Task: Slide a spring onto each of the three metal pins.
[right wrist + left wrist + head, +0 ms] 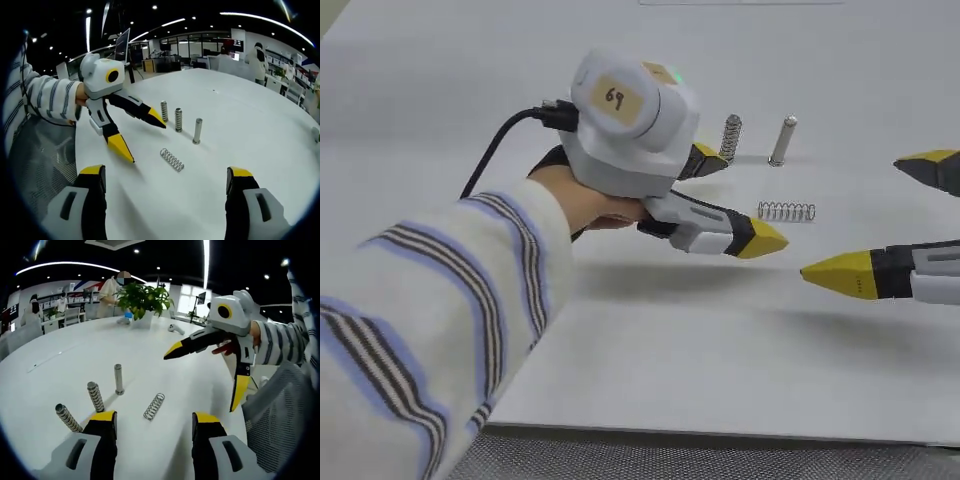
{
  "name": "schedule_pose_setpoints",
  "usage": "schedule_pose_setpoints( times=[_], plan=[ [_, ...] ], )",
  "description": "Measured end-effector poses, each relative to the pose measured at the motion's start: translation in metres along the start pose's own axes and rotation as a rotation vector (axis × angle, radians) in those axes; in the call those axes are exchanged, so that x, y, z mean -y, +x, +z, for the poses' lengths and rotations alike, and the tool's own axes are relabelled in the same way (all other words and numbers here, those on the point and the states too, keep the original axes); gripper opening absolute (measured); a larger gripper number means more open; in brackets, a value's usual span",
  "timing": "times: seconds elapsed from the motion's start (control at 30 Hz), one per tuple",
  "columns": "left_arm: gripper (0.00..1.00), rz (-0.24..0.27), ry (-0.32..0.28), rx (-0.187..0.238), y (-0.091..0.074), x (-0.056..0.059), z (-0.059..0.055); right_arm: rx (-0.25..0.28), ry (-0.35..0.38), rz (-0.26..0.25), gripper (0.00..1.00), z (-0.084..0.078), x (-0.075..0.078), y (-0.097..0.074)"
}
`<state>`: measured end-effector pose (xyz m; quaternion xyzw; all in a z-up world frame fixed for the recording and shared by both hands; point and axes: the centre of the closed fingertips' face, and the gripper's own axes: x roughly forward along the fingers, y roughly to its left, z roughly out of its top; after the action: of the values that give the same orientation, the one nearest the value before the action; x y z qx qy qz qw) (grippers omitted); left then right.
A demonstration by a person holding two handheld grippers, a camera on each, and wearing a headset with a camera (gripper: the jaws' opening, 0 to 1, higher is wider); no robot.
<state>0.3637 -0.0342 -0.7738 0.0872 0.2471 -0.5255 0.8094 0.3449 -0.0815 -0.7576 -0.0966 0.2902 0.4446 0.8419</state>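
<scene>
Spring (786, 211): looks light, bendy; pinch its middle softly
Left claw (154, 417): spread, empty
Right claw (166, 171): spread, empty

Bright, even light from ceiling lamps (206, 260) washes the white desk (650, 370), leaving only a soft grey shadow beneath the left tongs (748, 200). Both gripper views bow strongly toward their edges, with lamps glaring against a dark ceiling. The striped sleeve (430, 330) close to the head camera is slightly blurred.
</scene>
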Motion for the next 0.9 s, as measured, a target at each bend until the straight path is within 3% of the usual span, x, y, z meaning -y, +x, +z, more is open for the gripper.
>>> schedule_pose_setpoints(
  times=[0.17, 0.27, 0.37, 0.8, 0.9],
  plan=[
    [0.51, -0.023, -0.001, -0.018, 0.010, 0.003, -0.007, -0.004, 0.005, -0.002, 0.99, -0.003, 0.001, 0.000],
    [0.48, -0.026, -0.002, -0.016, 0.014, 0.003, -0.006, -0.015, 0.003, -0.001, 0.99, -0.006, 0.003, -0.001],
    [0.45, -0.032, -0.045, -0.002, 0.018, 0.002, -0.002, -0.024, 0.000, 0.001, 0.99, -0.009, 0.004, -0.001],
    [0.26, -0.057, -0.025, -0.028, 0.029, 0.001, -0.004, -0.045, -0.004, 0.000, 0.96, -0.014, 0.003, -0.004],
    [0.23, -0.071, -0.036, -0.059, 0.032, 0.002, -0.010, -0.046, -0.006, 0.000, 0.94, -0.013, 0.002, -0.005]
  ],
)
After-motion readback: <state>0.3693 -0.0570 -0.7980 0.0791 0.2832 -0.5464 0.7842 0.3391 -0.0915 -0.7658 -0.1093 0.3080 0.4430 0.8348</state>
